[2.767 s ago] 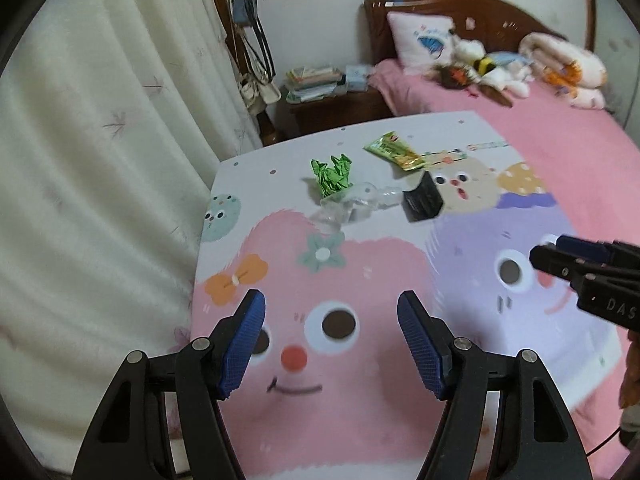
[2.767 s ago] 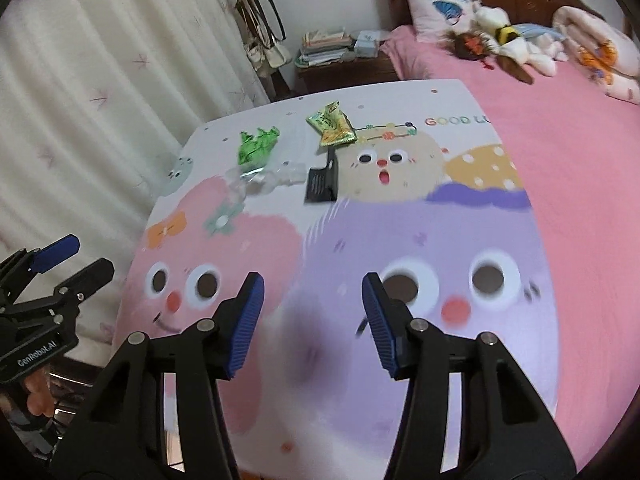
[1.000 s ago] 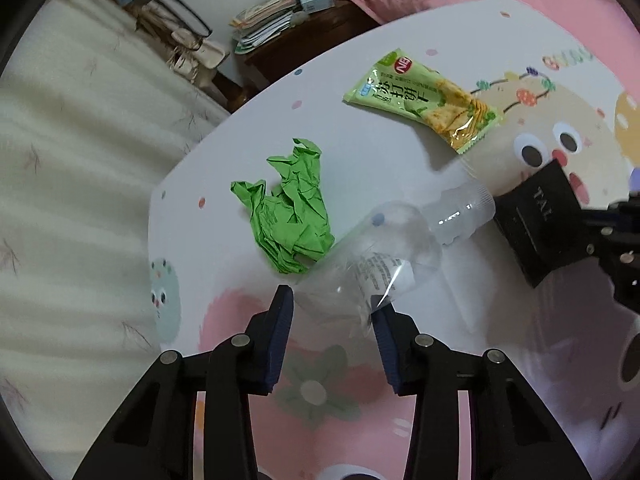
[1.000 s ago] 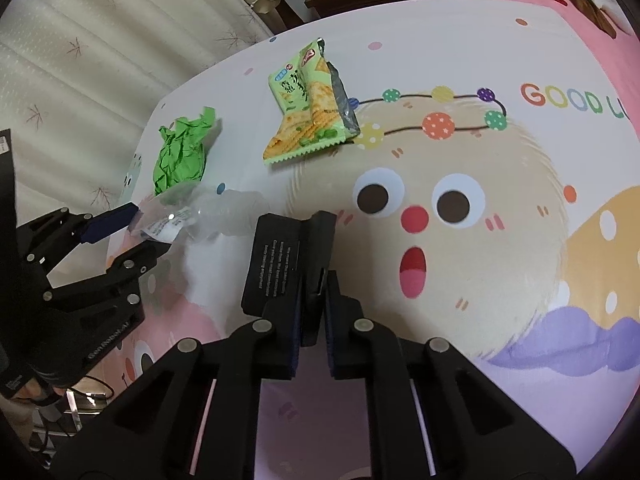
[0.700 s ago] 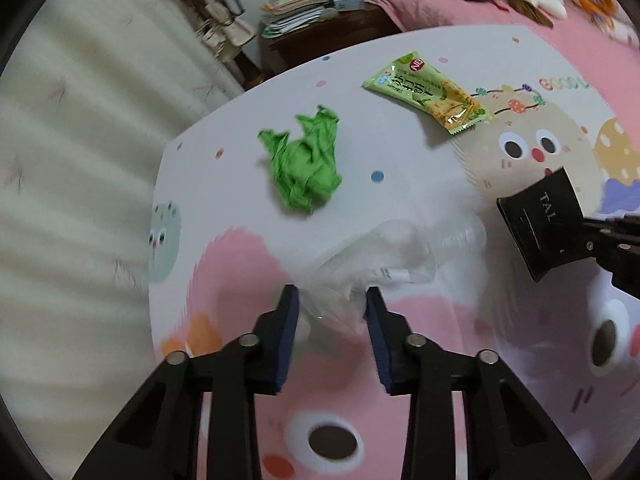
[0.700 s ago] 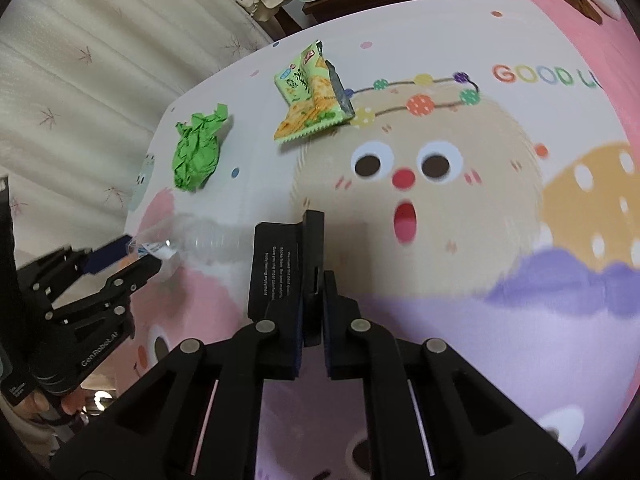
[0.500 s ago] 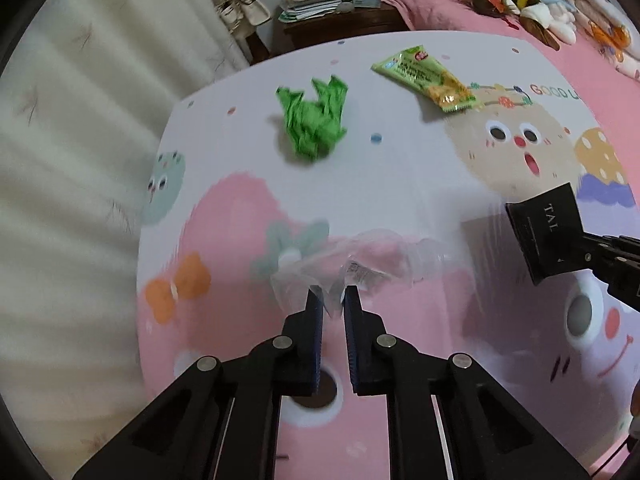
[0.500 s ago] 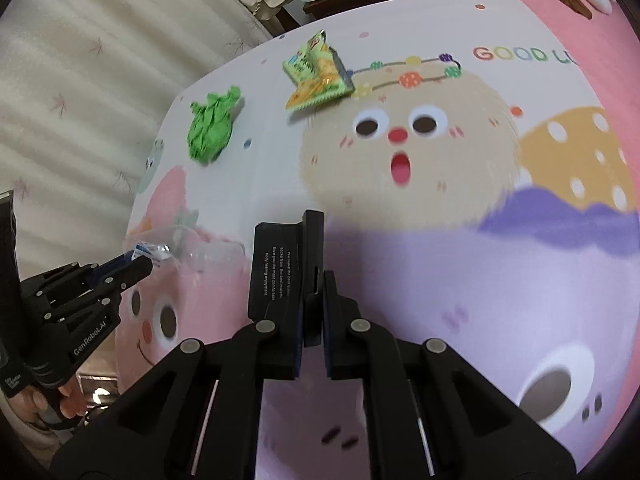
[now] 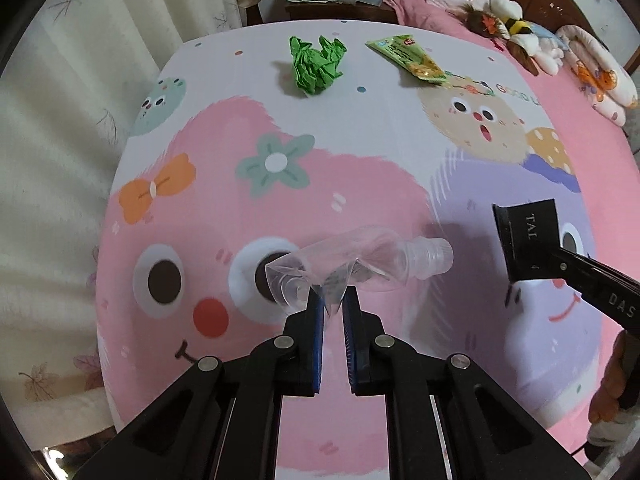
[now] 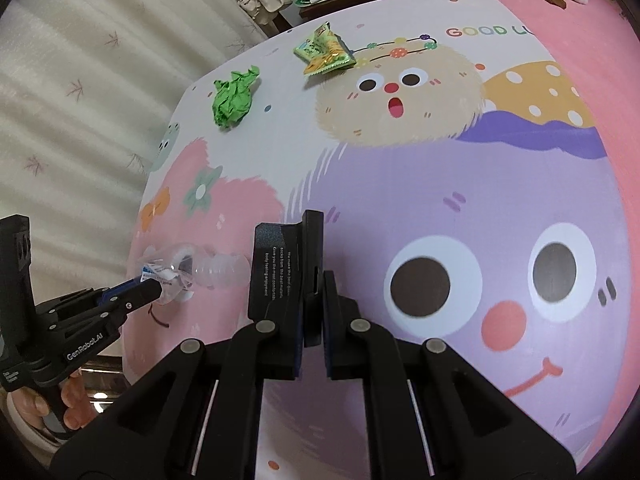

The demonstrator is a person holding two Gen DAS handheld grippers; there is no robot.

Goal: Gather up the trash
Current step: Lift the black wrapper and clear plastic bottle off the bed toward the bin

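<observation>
My left gripper (image 9: 331, 300) is shut on a crushed clear plastic bottle (image 9: 360, 262), held above the cartoon-printed sheet; the bottle (image 10: 200, 266) and the left gripper (image 10: 154, 286) also show at the left of the right wrist view. My right gripper (image 10: 314, 280) is shut on a flat black box (image 10: 286, 266) with white print, which is lifted off the sheet; the box (image 9: 528, 236) appears at the right of the left wrist view. A crumpled green paper (image 9: 318, 62) and a green snack wrapper (image 9: 408, 58) lie on the far part of the sheet.
The cartoon sheet (image 9: 280, 128) covers a bed or table. Cream curtains (image 9: 48, 140) hang along the left. A wooden nightstand (image 9: 332, 4) with stacked papers stands beyond. Pillows and plush toys (image 9: 512, 20) sit on a pink bed at the far right.
Both grippers closed on their items, the left on the bottle and the right on the black box, lifted them and pulled back toward the near edge. The green paper and wrapper stayed put.
</observation>
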